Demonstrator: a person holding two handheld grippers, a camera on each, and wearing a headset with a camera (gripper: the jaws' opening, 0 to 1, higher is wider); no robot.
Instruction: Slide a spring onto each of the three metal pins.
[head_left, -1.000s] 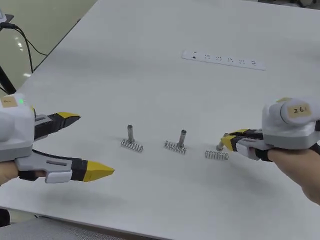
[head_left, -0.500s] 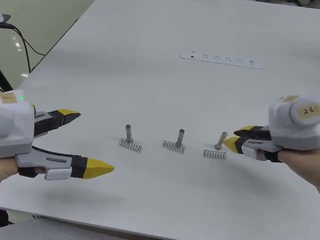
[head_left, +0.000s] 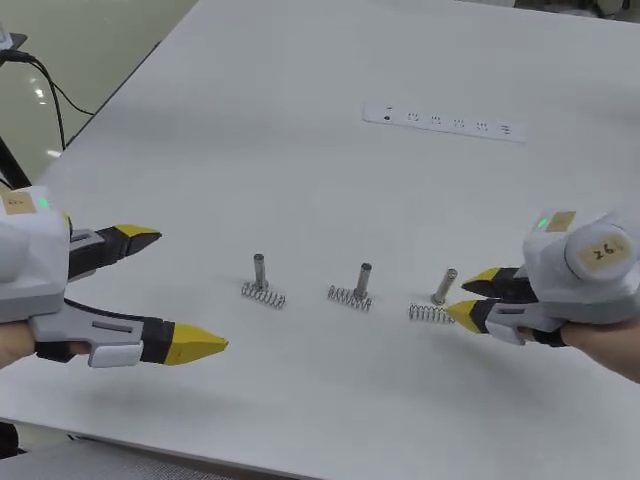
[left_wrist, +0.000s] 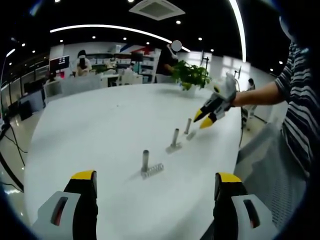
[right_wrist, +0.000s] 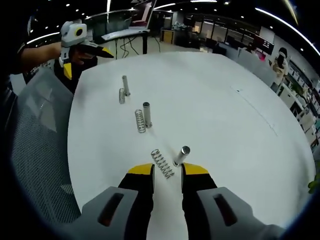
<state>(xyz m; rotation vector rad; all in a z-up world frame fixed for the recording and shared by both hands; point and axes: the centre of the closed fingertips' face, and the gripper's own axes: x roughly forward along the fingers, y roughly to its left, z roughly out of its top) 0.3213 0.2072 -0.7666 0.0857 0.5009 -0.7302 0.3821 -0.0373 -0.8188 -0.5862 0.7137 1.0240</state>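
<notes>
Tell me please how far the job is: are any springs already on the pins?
Done: nothing; all three springs lie beside their pins. In hand: the open right gripper points at the right spring, not gripping it. To do: all three springs; the left gripper hangs open.

My counter (head_left: 300, 120) is plain matte white, and the power strip (head_left: 443, 122) near its far edge is white too. The three pins (head_left: 364, 279) are dull silver-grey metal, the springs (head_left: 349, 297) beside them a brighter silver wire. My left gripper (head_left: 190, 290) has a pale grey-white body, black jaws and yellow tips. My right gripper (head_left: 460, 297) has the same colours, with a tan label (head_left: 600, 253) on top. My sleeve (left_wrist: 270, 93) is striped dark and light grey. The cable (head_left: 61, 115) off the counter's left edge is black
</notes>
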